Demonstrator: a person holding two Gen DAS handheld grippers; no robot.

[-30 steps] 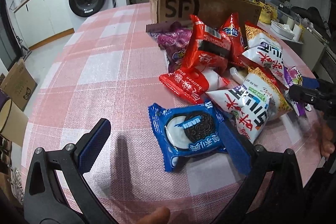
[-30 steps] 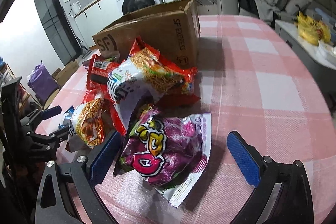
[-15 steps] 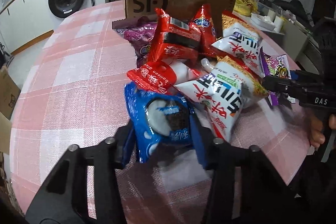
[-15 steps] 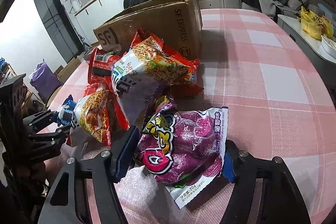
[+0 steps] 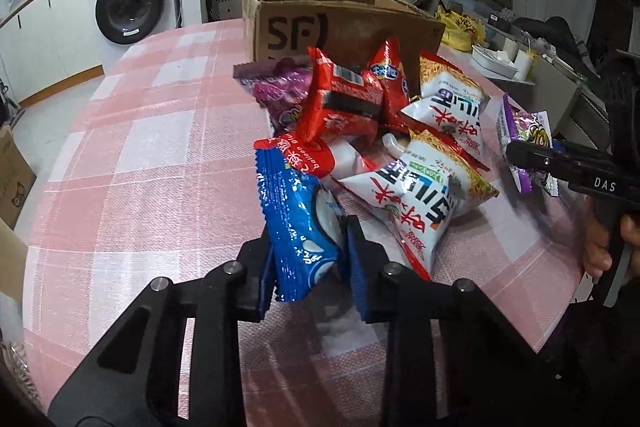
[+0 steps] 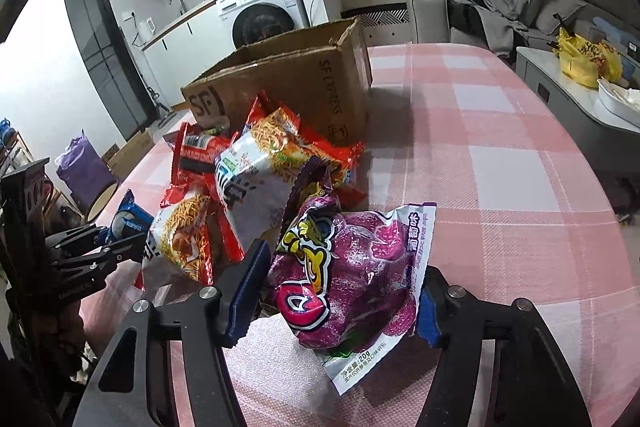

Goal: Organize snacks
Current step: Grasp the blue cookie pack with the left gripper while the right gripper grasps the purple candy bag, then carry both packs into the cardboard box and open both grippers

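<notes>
My left gripper (image 5: 310,235) is shut on a blue cookie packet (image 5: 292,203), which stands tilted on edge between the pads, at the near side of the snack pile. The jaws of my right gripper (image 6: 344,275) are closing, with a puffy purple snack packet (image 6: 360,267) between the pads; both pads press its sides. Behind them lie red packets (image 5: 344,103) and white-and-orange noodle packets (image 5: 424,195). An open brown cardboard box (image 6: 288,87) stands at the far side of the pile. In the right wrist view the left gripper (image 6: 120,239) shows at the left.
The round table wears a pink checked cloth (image 5: 160,147); its edge curves close on my side. A low white side table (image 6: 580,99) with a yellow bag stands to the right. A washing machine (image 5: 132,7) is at the back left.
Both grippers went from wide open to closed on packets. The blue packet turned up on edge between the left pads. The purple packet bunched up between the right pads.
</notes>
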